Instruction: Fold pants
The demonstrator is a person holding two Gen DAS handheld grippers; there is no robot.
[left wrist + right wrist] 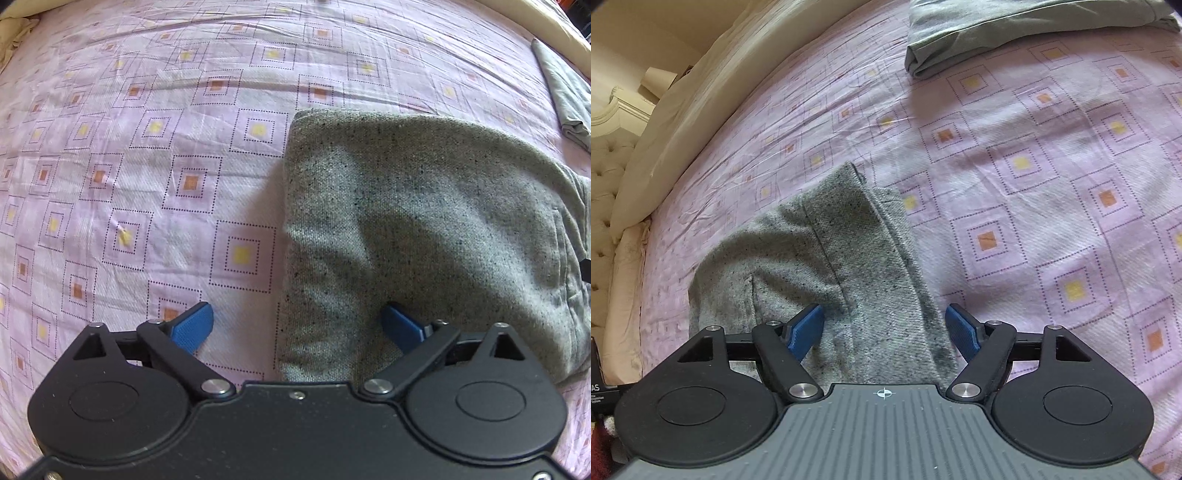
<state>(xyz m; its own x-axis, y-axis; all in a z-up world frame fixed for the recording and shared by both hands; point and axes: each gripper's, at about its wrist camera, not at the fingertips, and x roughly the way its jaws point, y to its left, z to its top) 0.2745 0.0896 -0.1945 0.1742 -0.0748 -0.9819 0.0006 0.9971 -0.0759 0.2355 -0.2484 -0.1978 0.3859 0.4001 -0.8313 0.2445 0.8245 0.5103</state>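
Progress: late — grey pants (424, 221) lie folded into a compact stack mid-bed, away from the edges | left hand-held gripper (295, 325) open, empty | right hand-held gripper (884, 325) open, empty | left: perhaps a final tidy — judged.

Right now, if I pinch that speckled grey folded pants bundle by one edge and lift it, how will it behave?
The pants are soft knit with rounded folds, so they will probably droop and unfold. They look thick, so fairly heavy for cloth. Pushed across the bedsheet, they would likely bunch up rather than slide.
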